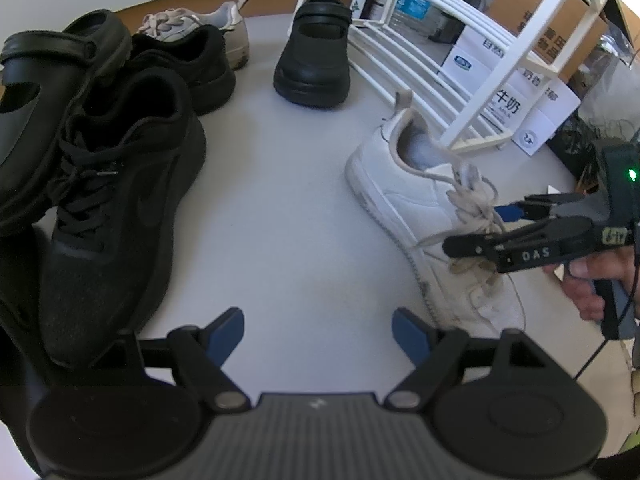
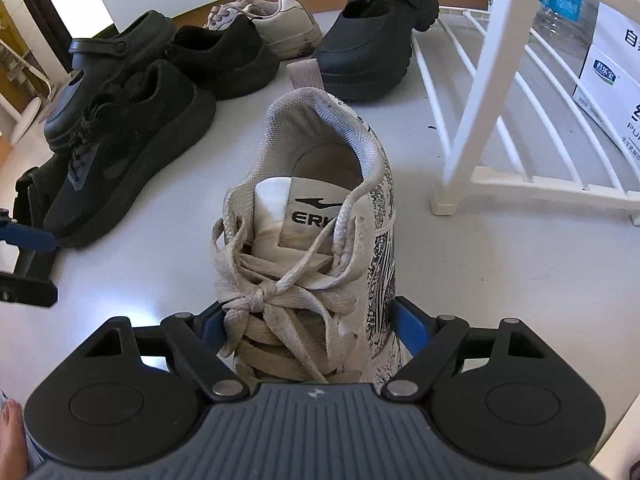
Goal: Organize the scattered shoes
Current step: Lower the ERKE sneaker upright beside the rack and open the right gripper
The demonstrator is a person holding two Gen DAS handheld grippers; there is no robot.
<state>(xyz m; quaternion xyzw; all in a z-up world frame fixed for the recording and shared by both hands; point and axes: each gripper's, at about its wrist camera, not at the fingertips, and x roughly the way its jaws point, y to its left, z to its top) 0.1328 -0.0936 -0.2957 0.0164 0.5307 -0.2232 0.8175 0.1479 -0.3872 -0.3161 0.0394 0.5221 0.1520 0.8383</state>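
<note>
Straddling the laced middle of the white sneaker [image 2: 316, 240], the right tool [image 2: 316, 328] has one blue pad on each flank of the shoe; whether the pads already press or merely bracket it I cannot tell. From the left wrist view this sneaker lies ahead and to the right of the left tool [image 1: 318, 332], heel toward the white shoe rack [image 1: 452, 80], still on the floor [image 1: 280, 200]. The left tool is spread wide with nothing between its pads, and bare floor lies just ahead of it.

Judging by how things lie, the tidying has barely begun. No shoe shows on the visible rack bars. Ahead and left of the left tool a black lace-up sneaker [image 1: 116, 216] leans against a black clog [image 1: 44, 92] and another black shoe [image 1: 196, 68]; farther off sit a beige sneaker [image 1: 200, 24] and a second black clog [image 1: 316, 52] beside the rack. All six shoes seem left to place, the white one likely first
</note>
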